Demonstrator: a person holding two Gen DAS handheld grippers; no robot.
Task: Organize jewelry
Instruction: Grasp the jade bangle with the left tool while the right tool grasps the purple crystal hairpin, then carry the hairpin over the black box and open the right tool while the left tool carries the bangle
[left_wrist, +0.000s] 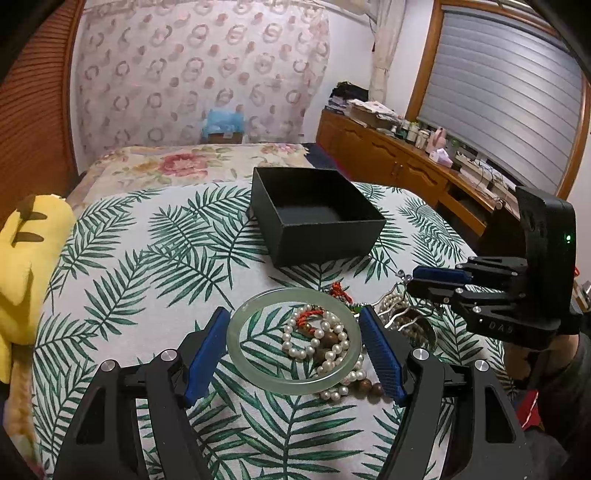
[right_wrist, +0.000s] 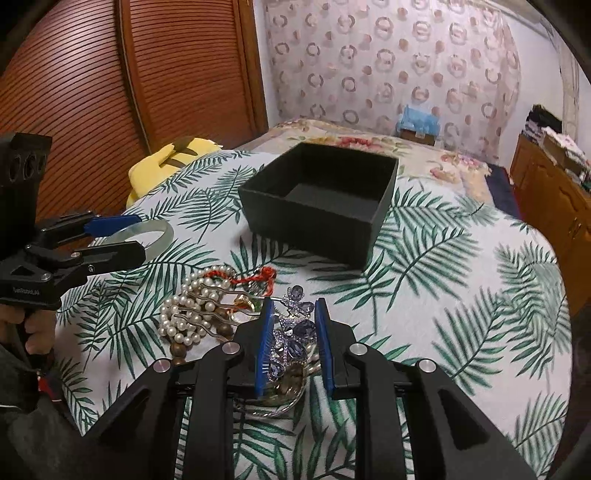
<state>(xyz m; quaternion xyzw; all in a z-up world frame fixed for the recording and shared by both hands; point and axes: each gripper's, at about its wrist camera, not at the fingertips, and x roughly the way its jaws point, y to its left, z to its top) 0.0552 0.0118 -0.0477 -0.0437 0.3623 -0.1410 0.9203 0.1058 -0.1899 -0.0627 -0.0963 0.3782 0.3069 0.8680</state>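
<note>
A pale green jade bangle (left_wrist: 236, 332) lies over the jewelry pile on the leaf-print cloth. My left gripper (left_wrist: 293, 314) is shut on it, one blue pad against each side; the right wrist view shows the bangle (right_wrist: 159, 236) between that gripper's (right_wrist: 140, 236) fingers. My right gripper (right_wrist: 294, 302) is shut on a purple crystal hairpiece (right_wrist: 295, 332) at the pile's right edge, and it (left_wrist: 410, 280) reaches in from the right in the left wrist view. Pearl strands (left_wrist: 317, 343) (right_wrist: 184, 317), a red cord (right_wrist: 266, 275) and a silver hair comb (right_wrist: 207, 306) lie between. An open black box (left_wrist: 325, 240) (right_wrist: 314, 229) stands beyond, empty.
A yellow plush toy (left_wrist: 26, 266) (right_wrist: 170, 162) lies at the cloth's left edge. A floral bedcover (left_wrist: 192, 162) stretches behind the box. A wooden dresser (left_wrist: 406, 162) crowded with small items runs along the right, and louvred wooden doors (right_wrist: 110, 92) stand on the left.
</note>
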